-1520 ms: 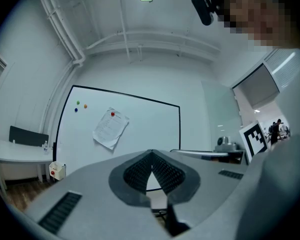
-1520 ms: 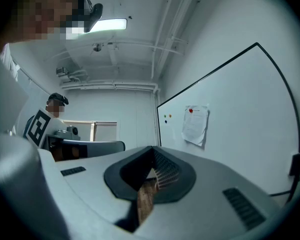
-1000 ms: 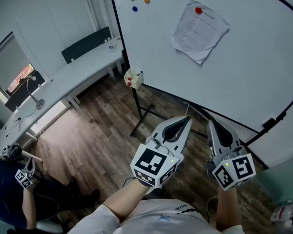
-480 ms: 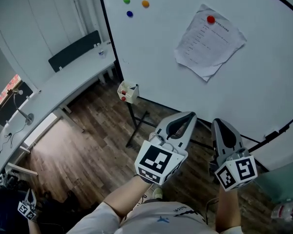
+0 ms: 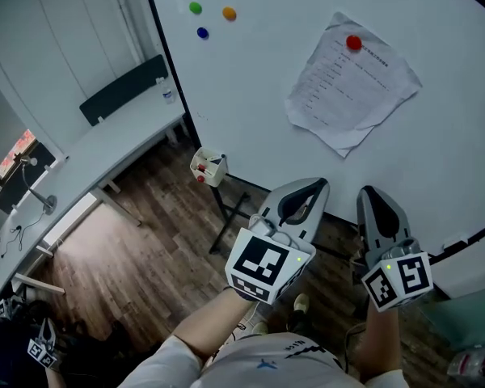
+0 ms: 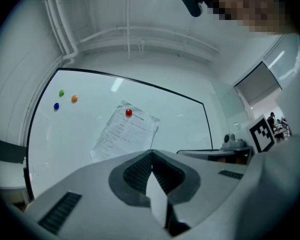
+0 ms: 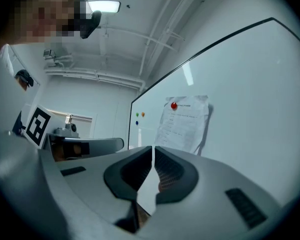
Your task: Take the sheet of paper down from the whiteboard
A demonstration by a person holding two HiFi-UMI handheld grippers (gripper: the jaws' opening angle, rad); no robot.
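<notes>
Paper (image 5: 352, 83) is on the whiteboard (image 5: 250, 95), pinned near its top edge by a red magnet (image 5: 354, 43), bottom corner creased. Left gripper (image 5: 318, 183) and right gripper (image 5: 371, 191) are side by side below it, not touching it. Both sets of jaws are closed tip to tip, nothing held.

We hold the left gripper (image 5: 314, 184) and the right gripper (image 5: 372, 192) side by side at the lower centre of the head view, both pointing up the frame. Our forearms (image 5: 200, 339) enter from the bottom edge. The left jaws are pressed together, empty. The right jaws seem to meet at their tips too, with nothing between them.
</notes>
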